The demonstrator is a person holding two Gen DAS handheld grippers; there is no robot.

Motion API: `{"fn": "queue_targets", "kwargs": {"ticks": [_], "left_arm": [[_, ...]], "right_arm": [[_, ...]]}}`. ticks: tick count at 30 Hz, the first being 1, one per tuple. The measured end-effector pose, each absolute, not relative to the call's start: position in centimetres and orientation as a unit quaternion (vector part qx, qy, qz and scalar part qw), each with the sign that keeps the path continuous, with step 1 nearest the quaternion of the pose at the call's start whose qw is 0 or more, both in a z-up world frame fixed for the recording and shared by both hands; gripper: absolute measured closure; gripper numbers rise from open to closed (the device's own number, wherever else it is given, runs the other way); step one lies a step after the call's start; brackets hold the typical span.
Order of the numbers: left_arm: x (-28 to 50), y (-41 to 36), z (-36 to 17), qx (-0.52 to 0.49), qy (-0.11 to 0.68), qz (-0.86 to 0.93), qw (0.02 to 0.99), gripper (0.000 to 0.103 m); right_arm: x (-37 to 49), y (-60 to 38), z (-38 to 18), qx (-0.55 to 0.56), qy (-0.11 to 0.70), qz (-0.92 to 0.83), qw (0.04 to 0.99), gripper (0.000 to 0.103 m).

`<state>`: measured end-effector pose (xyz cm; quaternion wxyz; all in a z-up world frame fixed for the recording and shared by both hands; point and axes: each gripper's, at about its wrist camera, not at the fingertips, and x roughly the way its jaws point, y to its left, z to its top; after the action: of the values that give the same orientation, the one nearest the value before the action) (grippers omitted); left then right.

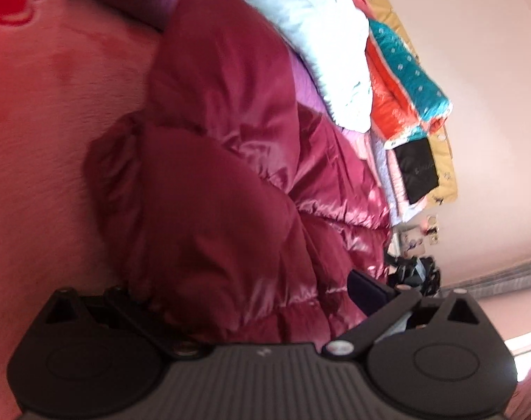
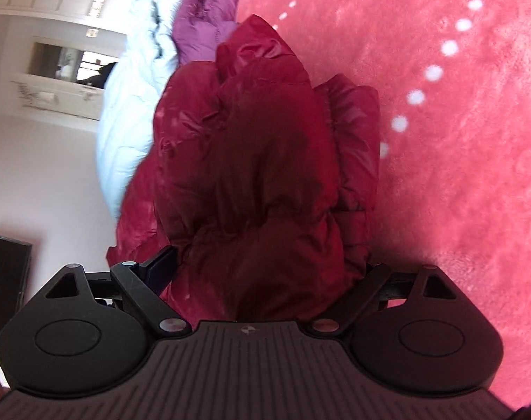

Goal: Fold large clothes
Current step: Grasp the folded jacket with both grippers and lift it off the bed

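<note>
A shiny dark red puffer jacket point(image 1: 216, 161) lies bunched on a pink plush blanket point(image 1: 48, 112). My left gripper point(image 1: 251, 301) is shut on a thick fold of it; the padding bulges between the jaws and hides the fingertips. In the right wrist view the same red jacket point(image 2: 258, 182) fills the middle. My right gripper point(image 2: 269, 273) is shut on another bunched part, with fabric swelling up over the jaws. The jacket hangs away from both grippers toward the blanket point(image 2: 458, 175).
A purple padded garment point(image 2: 202, 24) and a pale blue quilted one point(image 2: 132, 94) lie beyond the jacket. Folded bright blankets, teal and orange point(image 1: 405, 80), are stacked by the pale wall point(image 1: 493, 105). A dark screen point(image 2: 2, 280) stands at the left.
</note>
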<state>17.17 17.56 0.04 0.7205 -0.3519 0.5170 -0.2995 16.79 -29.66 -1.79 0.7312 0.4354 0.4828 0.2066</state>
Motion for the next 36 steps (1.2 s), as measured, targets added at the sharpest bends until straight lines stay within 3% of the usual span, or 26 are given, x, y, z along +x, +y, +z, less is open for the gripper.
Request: {"fn": "queue_targets", "kwargs": {"ticks": [4,5,6,11,16,20,28,36], "left_arm": [[17.3,16.5,0.7,-0.332,0.524,-0.292,0.728,0.003],[17.0,16.2,1.0,-0.316,0.523,-0.288,0.737,0.008],[16.8,15.7,1.4,-0.294,0.523,-0.285,0.748,0.012],[16.3,13.8,3.2,-0.246,0.523,-0.264,0.772,0.051],[15.7,12.2,5.6,-0.204,0.513,-0.255,0.794,0.070],[14.9,12.8,7.5,-0.201,0.497,-0.260,0.803,0.076],[14.5,15.4,15.0,-0.218,0.429,-0.303,0.822,0.077],[19.7,19.2,21.8,-0.241,0.326,-0.301,0.863,0.076]], "right_arm": [[16.9,-27.1,0.4,0.369,0.501,0.160,0.767,0.000],[16.8,-26.0,1.3,0.338,0.506,0.146,0.780,0.001],[16.6,-25.0,2.1,0.308,0.510,0.131,0.793,0.006],[14.6,-19.0,7.1,0.124,0.491,0.075,0.859,0.041],[11.2,-12.6,10.1,-0.065,0.436,0.044,0.897,0.057],[9.1,-11.1,12.1,-0.103,0.395,0.022,0.912,0.064],[7.1,-9.5,18.7,-0.140,0.320,0.001,0.937,0.066],[13.9,-9.2,26.7,-0.098,0.219,0.017,0.971,0.065]]}}
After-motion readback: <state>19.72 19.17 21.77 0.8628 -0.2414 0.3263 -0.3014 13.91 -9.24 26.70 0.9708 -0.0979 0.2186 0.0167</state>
